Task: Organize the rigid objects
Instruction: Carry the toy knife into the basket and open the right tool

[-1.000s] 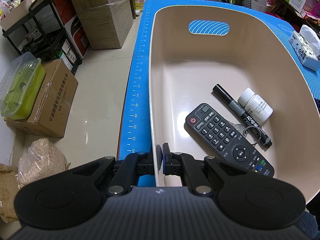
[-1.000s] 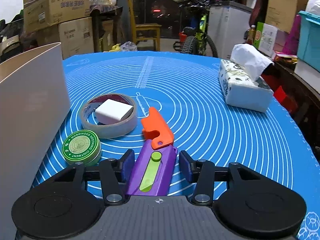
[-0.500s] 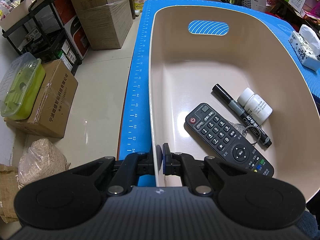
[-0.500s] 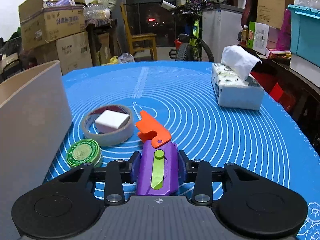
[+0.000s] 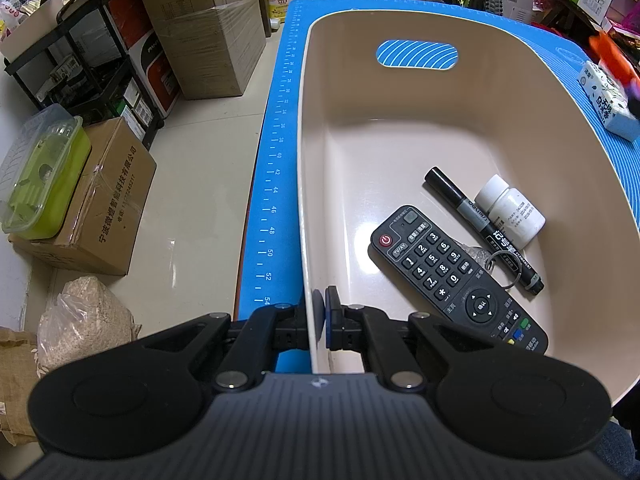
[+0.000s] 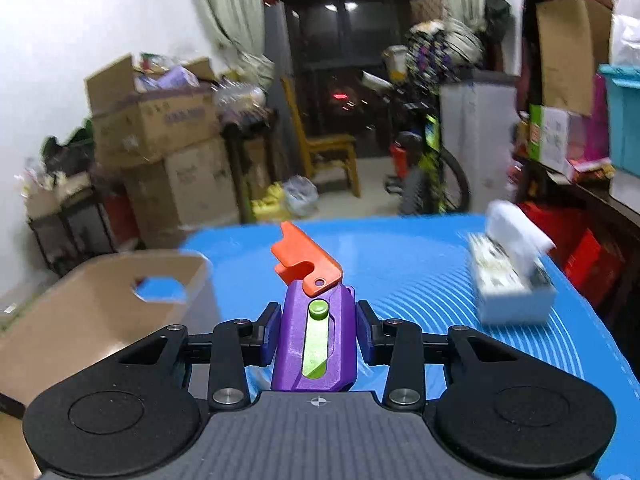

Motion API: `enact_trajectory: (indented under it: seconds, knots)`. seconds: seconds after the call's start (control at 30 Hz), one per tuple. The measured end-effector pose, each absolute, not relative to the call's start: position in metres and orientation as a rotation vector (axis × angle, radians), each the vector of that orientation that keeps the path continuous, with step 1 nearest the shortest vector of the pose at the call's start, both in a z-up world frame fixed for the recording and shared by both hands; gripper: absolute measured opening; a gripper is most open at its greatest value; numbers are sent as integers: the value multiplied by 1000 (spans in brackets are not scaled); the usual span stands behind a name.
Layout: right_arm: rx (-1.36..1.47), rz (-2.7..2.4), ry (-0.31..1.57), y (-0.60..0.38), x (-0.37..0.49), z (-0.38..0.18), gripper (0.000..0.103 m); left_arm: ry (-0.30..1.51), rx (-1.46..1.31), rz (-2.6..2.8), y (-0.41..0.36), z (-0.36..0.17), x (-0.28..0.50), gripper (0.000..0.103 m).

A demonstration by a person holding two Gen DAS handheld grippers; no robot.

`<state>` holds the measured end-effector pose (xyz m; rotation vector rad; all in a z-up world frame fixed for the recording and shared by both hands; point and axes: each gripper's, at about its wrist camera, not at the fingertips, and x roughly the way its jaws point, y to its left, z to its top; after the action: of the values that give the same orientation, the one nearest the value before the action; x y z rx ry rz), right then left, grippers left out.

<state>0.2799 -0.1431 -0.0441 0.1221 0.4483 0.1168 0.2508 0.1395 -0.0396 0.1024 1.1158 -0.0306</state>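
Toy utility knife (image 6: 314, 336): clamped between the two fingers of the right gripper (image 6: 316, 334), which presses against both of its flat sides. Its body is purple, with a lime-green slider along the middle and an orange blade-shaped tip (image 6: 306, 260) projecting forward beyond the fingertips. The knife is held clear above the blue worktop mat (image 6: 420, 272). Forward and to the left of this gripper lies the beige bin (image 6: 80, 320); forward and to the right, a tissue box (image 6: 512, 280), blurred.

Left gripper (image 5: 320, 316): nearly closed, pinching the near wall of the beige bin (image 5: 308, 200), one finger outside and one inside. Ahead and to the right of it, on the bin floor, lie a black remote control (image 5: 456, 276), a black marker (image 5: 480, 228) and a white bottle (image 5: 510, 210); marker and bottle lie side by side.
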Motion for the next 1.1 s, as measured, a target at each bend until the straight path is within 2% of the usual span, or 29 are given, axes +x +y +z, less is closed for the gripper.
enact_trajectory:
  seconds: [0.4, 0.73, 0.9, 1.1]
  knots:
    - [15, 416, 488, -65, 295, -2, 45, 1116, 103, -30, 140, -40, 251, 7]
    - [-166, 579, 695, 12, 303, -23, 45, 1116, 104, -31, 139, -40, 251, 6]
    - [-227, 602, 843, 32, 308, -42, 45, 1115, 106, -32, 139, -40, 251, 6]
    - [-266, 620, 930, 37, 312, -48, 46, 1115, 108, -32, 139, -41, 250, 6]
